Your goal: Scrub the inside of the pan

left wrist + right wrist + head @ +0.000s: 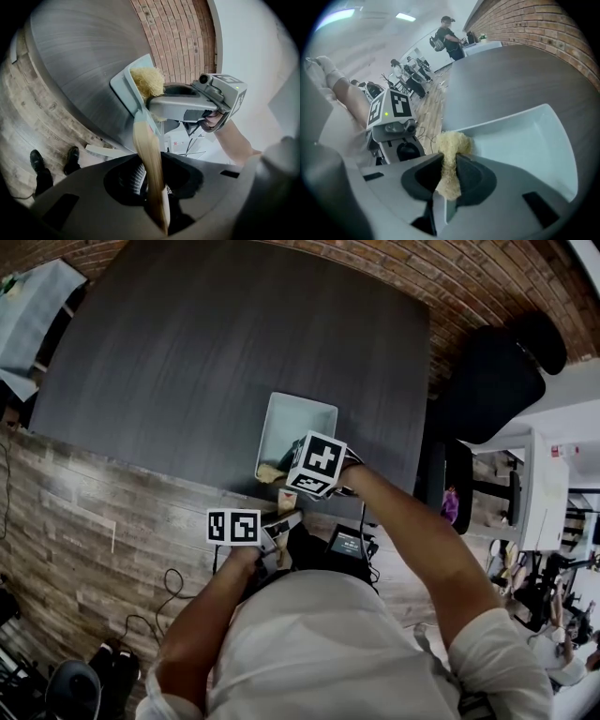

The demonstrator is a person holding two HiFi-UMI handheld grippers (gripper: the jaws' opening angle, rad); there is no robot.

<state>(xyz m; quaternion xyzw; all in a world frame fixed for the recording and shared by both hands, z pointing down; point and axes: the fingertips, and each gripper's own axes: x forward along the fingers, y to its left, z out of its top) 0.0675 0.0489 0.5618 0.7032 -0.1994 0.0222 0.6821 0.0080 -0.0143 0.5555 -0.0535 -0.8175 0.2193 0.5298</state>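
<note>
The pale grey rectangular metal pan [296,423] sat at the near edge of the dark grey table [206,352]. The left gripper [152,187] was clamped narrowly on the pan's light wooden handle [146,154], steadying it. The right gripper [449,176] pinched a pale yellow fibrous scrubbing pad [452,143] against the pan's near inside wall. Scrubbing appeared to be in hand. The next move called for pressing the pad down and sweeping it across the pan floor.
</note>
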